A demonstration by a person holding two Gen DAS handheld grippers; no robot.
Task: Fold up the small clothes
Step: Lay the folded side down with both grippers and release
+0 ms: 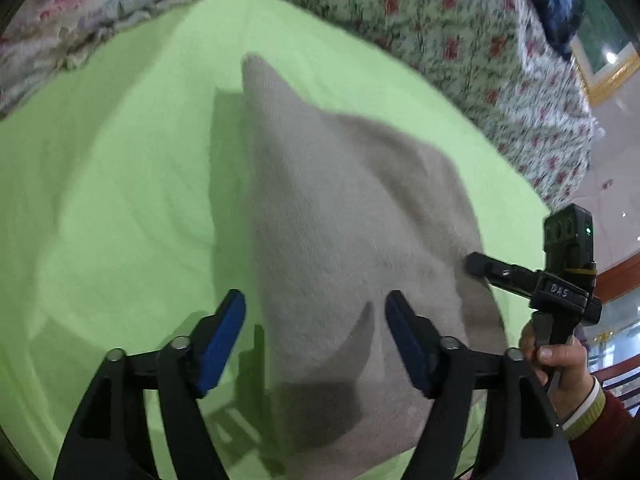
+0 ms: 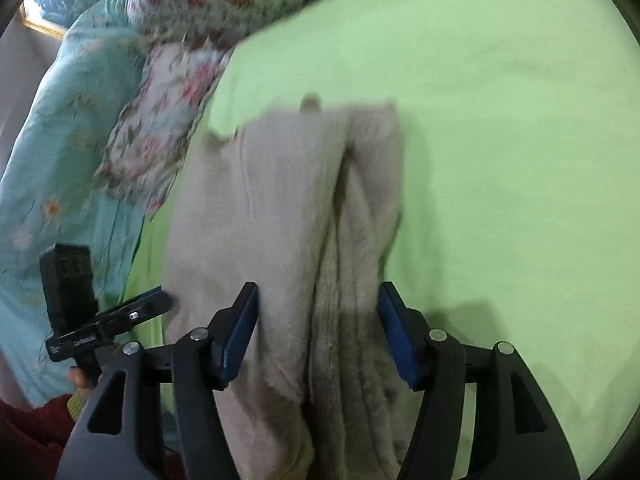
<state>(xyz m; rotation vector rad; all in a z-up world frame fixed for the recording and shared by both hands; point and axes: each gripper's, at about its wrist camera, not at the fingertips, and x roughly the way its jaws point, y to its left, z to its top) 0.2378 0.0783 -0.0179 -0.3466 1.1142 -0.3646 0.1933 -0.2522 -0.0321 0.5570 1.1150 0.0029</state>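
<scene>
One small beige fleecy knit garment [image 1: 344, 216] lay in front of you on the bright green sheet [image 1: 120, 200], roughly folded lengthwise, with a thicker ribbed band [image 2: 332, 320] showing along its near edge in the right wrist view. It looked light, soft and limp, so you could have expected it to sag and drape from any pinch; the fuzzy surface should have gripped the pads well, not slipped. An edge or corner, several layers thick, seemed the best place to take hold, since a flat middle would have bunched.

Your left gripper [image 1: 316, 332] stood with its blue pads wide apart over the cloth's near end, holding nothing. Your right gripper [image 2: 318, 332] was likewise spread, straddling the garment without pinching it.

The letters "DAS" appeared on the right gripper's body [image 1: 562, 290]; writing on the other device was too blurred to read. A floral quilt [image 1: 460, 40] and a turquoise blanket [image 2: 68, 140] bordered the sheet.
</scene>
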